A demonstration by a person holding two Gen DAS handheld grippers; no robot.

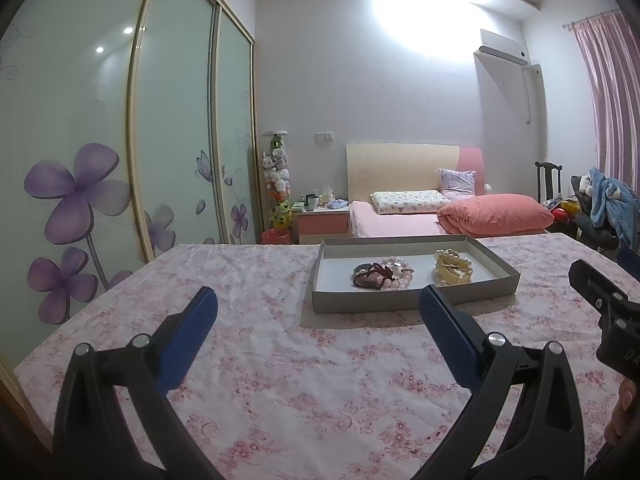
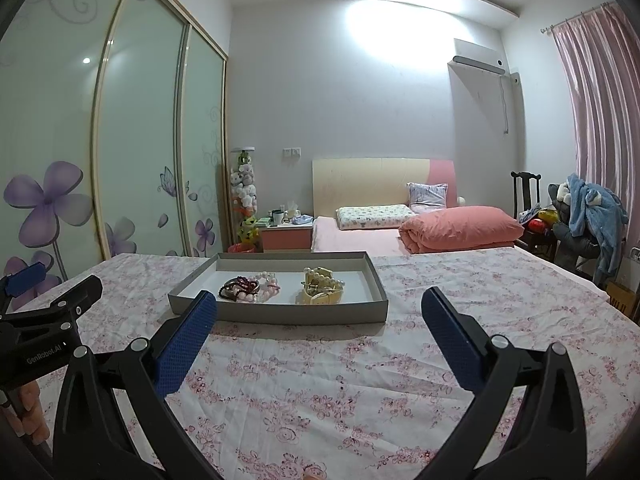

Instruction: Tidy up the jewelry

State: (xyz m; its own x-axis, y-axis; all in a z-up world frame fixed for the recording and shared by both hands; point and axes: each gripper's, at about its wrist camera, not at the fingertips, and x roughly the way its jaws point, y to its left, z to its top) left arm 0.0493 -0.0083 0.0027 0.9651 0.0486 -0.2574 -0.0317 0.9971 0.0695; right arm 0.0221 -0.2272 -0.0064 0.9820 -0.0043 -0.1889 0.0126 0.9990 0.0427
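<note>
A shallow grey tray (image 1: 412,303) (image 2: 280,314) rests on a table covered with a pink floral cloth (image 1: 280,360) (image 2: 360,380). Inside lie a heap of pink and dark red bead bracelets (image 1: 382,275) (image 2: 249,289) and a cream watch with a pearl strand (image 1: 454,269) (image 2: 321,291). My left gripper (image 1: 318,304) hovers open just short of the tray's near wall, nothing between its blue pads. My right gripper (image 2: 320,306) is open too, its left fingertip in front of the tray's near left corner. Each gripper shows at the edge of the other's view.
Sliding wardrobe doors with purple flowers (image 1: 120,160) run along the left. Beyond the table are a bed with a pink quilt (image 1: 496,214), a nightstand (image 1: 322,220) and a chair heaped with clothes (image 1: 600,204). A hand (image 2: 30,412) holds the left gripper's handle.
</note>
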